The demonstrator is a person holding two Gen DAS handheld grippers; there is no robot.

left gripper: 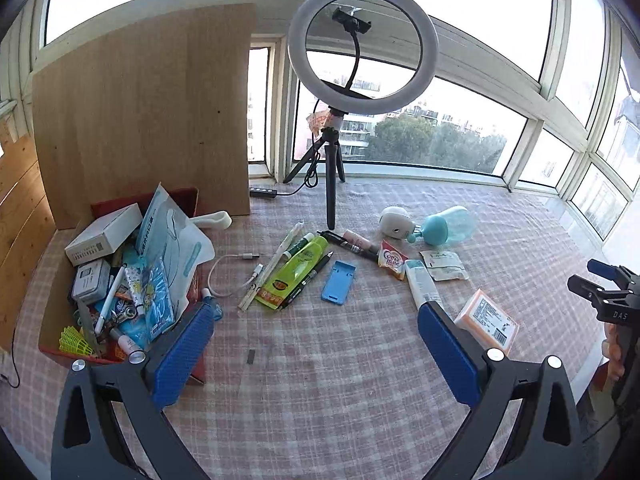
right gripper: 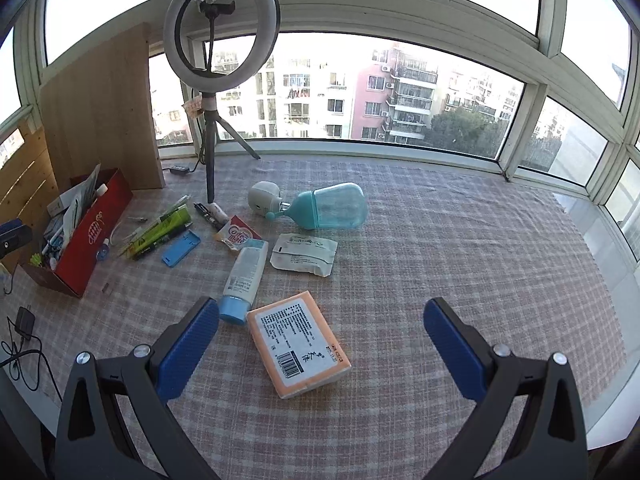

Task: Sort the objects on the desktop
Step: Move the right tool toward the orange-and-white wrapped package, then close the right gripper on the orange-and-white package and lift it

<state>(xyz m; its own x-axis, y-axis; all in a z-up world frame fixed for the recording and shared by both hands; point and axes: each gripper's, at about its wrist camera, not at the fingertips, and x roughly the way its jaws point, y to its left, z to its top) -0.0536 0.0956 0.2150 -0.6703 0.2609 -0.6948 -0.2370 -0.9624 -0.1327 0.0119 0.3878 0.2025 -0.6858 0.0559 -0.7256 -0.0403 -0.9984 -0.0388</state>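
My left gripper (left gripper: pixel 316 344) is open and empty above the plaid cloth, just right of the red box (left gripper: pixel 186 200), which is crammed with small items. Ahead of it lie a green tube (left gripper: pixel 294 270), black pens (left gripper: pixel 310 278), a blue phone stand (left gripper: pixel 338 282) and a white cable (left gripper: pixel 228 272). My right gripper (right gripper: pixel 320 340) is also open, and the orange box (right gripper: pixel 298 344) lies on the cloth between its fingers, untouched. A white tube with a blue cap (right gripper: pixel 245 276) lies by the left fingertip (right gripper: pixel 200 320). Farther off are a wipes packet (right gripper: pixel 304 254) and a teal bottle (right gripper: pixel 334 206).
A ring light on a tripod (left gripper: pixel 332 184) stands at the back centre, with a wooden board (left gripper: pixel 144 112) upright behind the red box. A Coffee-mate sachet (right gripper: pixel 236 234) and a white round device (right gripper: pixel 262 198) lie mid-table. Charger cables (right gripper: pixel 22 336) trail at the left edge; windows surround the table.
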